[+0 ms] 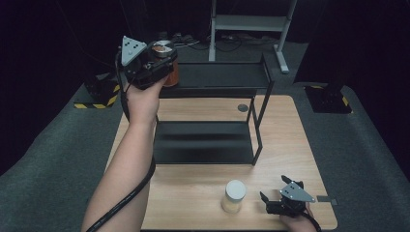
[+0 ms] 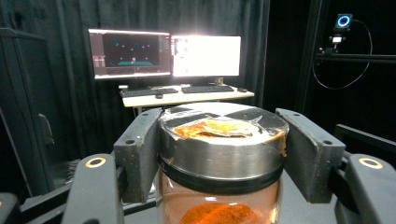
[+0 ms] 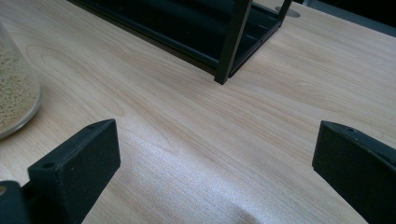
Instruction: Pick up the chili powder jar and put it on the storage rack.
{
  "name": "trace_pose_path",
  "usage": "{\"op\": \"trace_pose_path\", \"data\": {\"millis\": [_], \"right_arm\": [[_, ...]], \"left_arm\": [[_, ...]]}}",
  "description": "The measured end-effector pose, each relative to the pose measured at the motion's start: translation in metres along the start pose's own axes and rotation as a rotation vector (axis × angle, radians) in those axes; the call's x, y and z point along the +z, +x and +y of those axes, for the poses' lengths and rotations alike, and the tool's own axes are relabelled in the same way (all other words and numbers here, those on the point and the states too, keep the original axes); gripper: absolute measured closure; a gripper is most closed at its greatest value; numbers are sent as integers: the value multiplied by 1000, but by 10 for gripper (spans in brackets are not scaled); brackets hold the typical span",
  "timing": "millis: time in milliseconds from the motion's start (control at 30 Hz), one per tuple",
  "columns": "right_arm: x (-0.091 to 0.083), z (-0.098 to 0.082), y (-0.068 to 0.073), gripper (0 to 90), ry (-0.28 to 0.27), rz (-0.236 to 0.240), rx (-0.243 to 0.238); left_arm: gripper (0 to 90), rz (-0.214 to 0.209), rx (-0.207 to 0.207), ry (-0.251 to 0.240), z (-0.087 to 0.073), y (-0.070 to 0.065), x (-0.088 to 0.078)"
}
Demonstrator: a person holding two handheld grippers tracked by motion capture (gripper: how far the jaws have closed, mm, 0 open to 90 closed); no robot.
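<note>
My left gripper (image 1: 162, 58) is raised at the upper left of the high view, shut on a glass jar of orange powder (image 1: 169, 72) with a silver lid. In the left gripper view the jar (image 2: 219, 154) sits between both pads (image 2: 137, 154), which press on the lid's sides. My right gripper (image 1: 274, 191) rests low near the table's front right edge, open with nothing between its jaws. A second jar (image 1: 233, 196) with a white lid and pale grains stands just left of it; its glass side (image 3: 14, 98) shows at the left of the right gripper view.
A black two-tier metal shelf rack (image 1: 212, 140) stands mid-table, and its corner post (image 3: 231, 46) is ahead of the right gripper. The wooden table (image 1: 193, 193) has bare wood in front. Two monitors (image 2: 166, 53) on a desk stand beyond the held jar.
</note>
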State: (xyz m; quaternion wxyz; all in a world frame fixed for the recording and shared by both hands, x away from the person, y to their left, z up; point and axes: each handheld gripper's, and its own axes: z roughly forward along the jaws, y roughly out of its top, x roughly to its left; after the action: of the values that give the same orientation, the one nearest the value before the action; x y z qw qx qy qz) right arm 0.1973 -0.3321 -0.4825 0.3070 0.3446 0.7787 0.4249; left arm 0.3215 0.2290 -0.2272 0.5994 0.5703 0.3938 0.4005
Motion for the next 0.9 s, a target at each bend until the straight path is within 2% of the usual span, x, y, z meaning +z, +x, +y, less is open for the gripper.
{"op": "trace_pose_path", "data": {"millis": [433,900], "right_arm": [[0,0,2,0,-2,-2,-13],[-1,-1,1,0,-8,1,-11]], "left_arm": [[346,19,-10,4,-6,0,6],[346,26,-1,16,-12,-2,10]]}}
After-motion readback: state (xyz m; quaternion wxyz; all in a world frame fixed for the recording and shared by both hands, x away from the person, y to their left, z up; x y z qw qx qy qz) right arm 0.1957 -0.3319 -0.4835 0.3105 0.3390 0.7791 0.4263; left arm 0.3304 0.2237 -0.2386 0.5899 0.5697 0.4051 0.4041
